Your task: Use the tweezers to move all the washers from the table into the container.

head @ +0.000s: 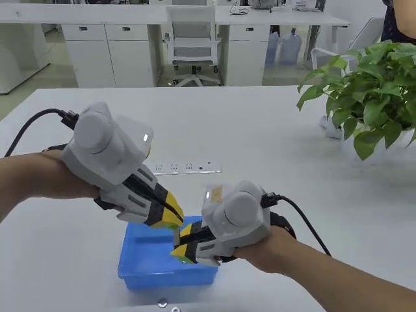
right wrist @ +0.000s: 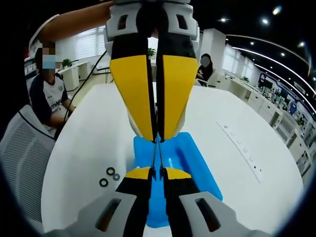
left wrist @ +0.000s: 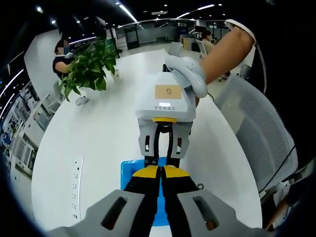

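Washers (right wrist: 110,171): I count three, all on the bench by its near edge. They sit in a tight little cluster just beside the long side of the container (right wrist: 190,160), and none is touching it. In the head view two of them peek in at the bottom, right in front of the box. There's one container, a blue and shallow one. I can't make out any washer inside it.

Tweezers (right wrist: 157,150): one pair, pinched in the right gripper (head: 182,246), whose jaws are clamped onto the legs. The legs run forward over the container and narrow to nearly closed. The tip ends right at the yellow tips of the left gripper (head: 168,213), so I can't tell if it has anything in it.

The left one's jaws are pressed together with no gap showing. Whether they're actually nipping the tweezer tip, I can't tell. The two grippers point nose to nose above the container's near-right corner.

Other stuff: one power strip (head: 185,168) lies flat mid-bench beyond the box, and one leafy plant (head: 370,97) sits at the right edge.
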Tool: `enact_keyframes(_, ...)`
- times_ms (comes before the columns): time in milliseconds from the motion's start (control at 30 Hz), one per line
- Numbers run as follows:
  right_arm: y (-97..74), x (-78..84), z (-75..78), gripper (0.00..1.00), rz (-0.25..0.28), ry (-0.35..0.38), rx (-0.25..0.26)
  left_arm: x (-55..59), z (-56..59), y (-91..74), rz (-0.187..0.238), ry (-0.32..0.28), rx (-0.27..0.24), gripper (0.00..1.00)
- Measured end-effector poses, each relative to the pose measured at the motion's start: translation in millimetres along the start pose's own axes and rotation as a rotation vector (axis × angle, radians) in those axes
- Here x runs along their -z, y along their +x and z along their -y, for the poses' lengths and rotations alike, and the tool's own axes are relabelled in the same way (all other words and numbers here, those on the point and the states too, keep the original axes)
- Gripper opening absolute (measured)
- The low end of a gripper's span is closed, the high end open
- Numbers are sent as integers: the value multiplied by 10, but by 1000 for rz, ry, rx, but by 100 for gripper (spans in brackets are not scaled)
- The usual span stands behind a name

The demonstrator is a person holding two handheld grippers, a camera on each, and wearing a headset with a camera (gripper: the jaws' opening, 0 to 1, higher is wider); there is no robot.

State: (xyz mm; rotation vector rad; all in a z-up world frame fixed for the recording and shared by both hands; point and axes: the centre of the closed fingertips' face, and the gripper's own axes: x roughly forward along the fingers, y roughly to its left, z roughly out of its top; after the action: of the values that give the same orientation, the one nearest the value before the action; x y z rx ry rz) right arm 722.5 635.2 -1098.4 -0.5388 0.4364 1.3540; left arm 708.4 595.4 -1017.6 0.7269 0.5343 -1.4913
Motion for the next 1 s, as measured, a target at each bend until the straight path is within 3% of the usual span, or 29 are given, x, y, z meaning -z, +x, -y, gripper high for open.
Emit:
enact_keyframes(533, -48, -115, -318, 11, 1, -34, -15, -28, 311, -110, -1, -15, -7, 5)
enact_keyframes(1000, 48, -31, -588, 11, -4, -30, -43, 98, 545, -52, -18, -23, -3, 5)
